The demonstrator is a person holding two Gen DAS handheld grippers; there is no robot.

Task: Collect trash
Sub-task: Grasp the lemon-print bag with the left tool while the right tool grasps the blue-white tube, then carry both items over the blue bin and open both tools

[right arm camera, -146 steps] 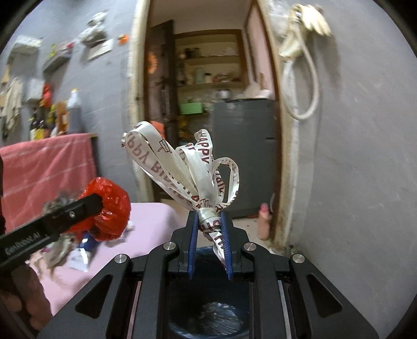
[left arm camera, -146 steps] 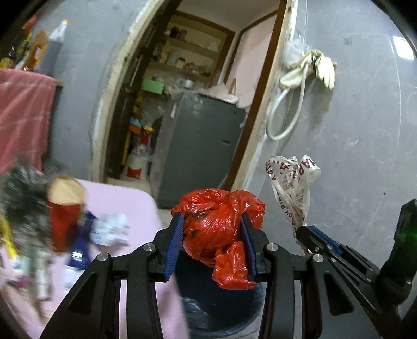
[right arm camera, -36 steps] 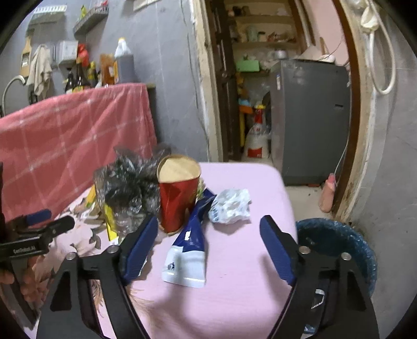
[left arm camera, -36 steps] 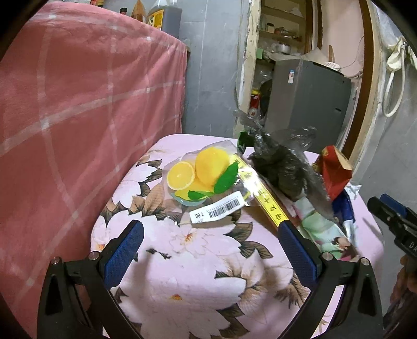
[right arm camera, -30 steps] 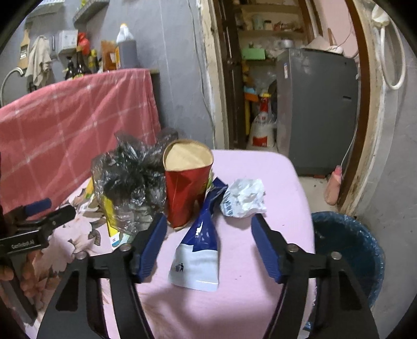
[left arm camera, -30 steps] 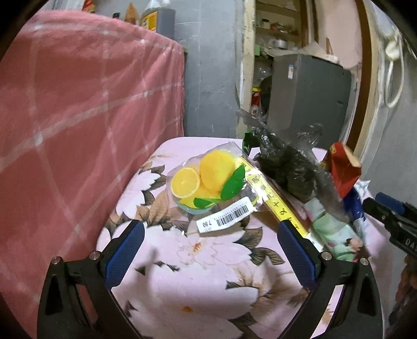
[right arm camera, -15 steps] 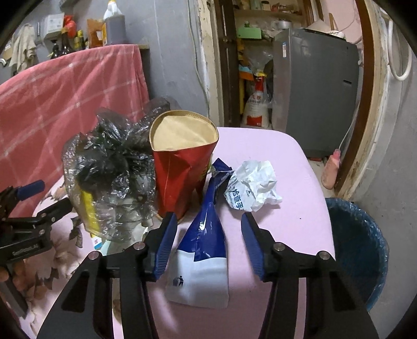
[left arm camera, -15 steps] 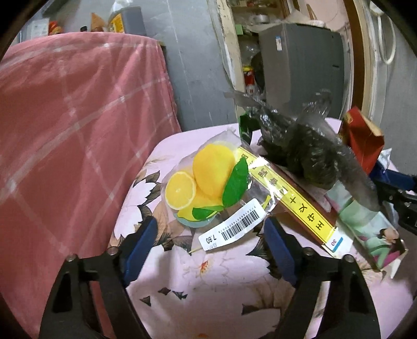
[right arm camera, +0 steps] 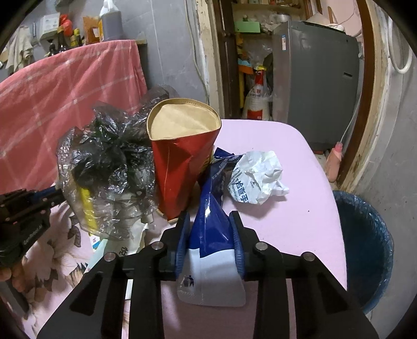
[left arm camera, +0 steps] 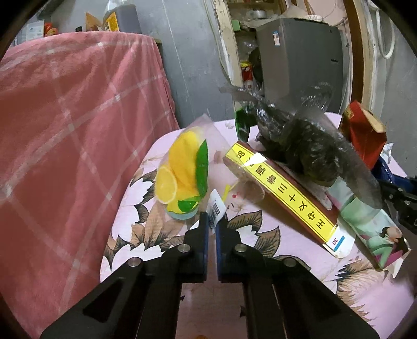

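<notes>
1. Blanket (left arm camera: 65,125), pink plaid, hangs at far left, just beside the table (left arm camera: 299,281) w/ its pink flowered cloth; bottles (right arm camera: 109,23) stand on the ledge above it.
2. Lemon bag (left arm camera: 182,172), clear plastic w/ lemon print, lies on the cloth near the blanket, its near end lifted; a white barcode tag (left arm camera: 216,208) at that end.
3. Left gripper (left arm camera: 211,226) is clenched on the lemon bag: the tag end sits pinched between the blue pads, jaws nearly touching. They've just been closing.
4. Box (left arm camera: 281,195), long, brown w/ a yellow strip, lies flat to the right of the lemon bag.
5. Crumpled bag (right arm camera: 109,167), clear-and-black plastic, rests on the box's far part; a pale green printed packet (left arm camera: 375,226) shows under it.
6. Carton (right arm camera: 182,156), red, open top, stands upright just right of the crumpled bag, touching it.
7. Blue pouch (right arm camera: 211,226), blue and white, lies in front of the carton.
8. Right gripper (right arm camera: 209,234) grasps the blue pouch; both pads press its sides, jaws part-way in, just been closing.
9. Paper wad (right arm camera: 258,180), white, lies on the cloth right of the pouch's far end.
10. Bin (right arm camera: 365,247), dark blue w/ liner, stands on the floor beside the table's right edge.
11. Fridge (right arm camera: 315,78), grey, stands behind in the doorway.
</notes>
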